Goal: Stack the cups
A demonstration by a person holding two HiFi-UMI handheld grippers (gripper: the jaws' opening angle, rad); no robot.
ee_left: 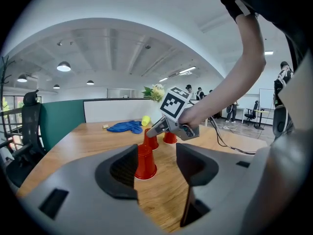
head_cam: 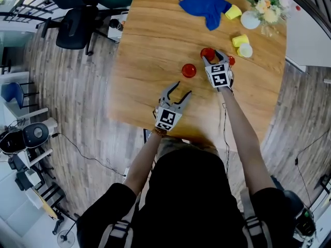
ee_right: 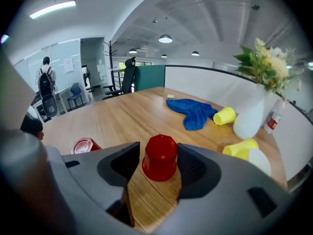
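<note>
Three red cups stand upside down on the wooden table (head_cam: pixel 150 40). One red cup (head_cam: pixel 208 52) (ee_right: pixel 160 156) sits between the fingertips of my right gripper (head_cam: pixel 214 57) (ee_right: pixel 157 166), whose jaws flank it without clearly pressing on it. A second red cup (head_cam: pixel 189 70) (ee_left: pixel 145 163) (ee_right: pixel 84 146) stands just ahead of my left gripper (head_cam: pixel 179 91) (ee_left: pixel 157 166), which is open and empty. The third red cup (head_cam: pixel 231 61) (ee_left: pixel 169 137) stands right of the right gripper. The left gripper view also shows the right gripper (ee_left: pixel 152 131) at its cup (ee_left: pixel 151 140).
At the table's far end lie a blue cloth (head_cam: pixel 206 5), a yellow cup on its side (head_cam: pixel 233 12), another yellow cup (head_cam: pixel 240 40) beside a white cup (head_cam: pixel 245 50), and a white vase (head_cam: pixel 251 19) with flowers. An office chair (head_cam: pixel 75 27) stands at the left.
</note>
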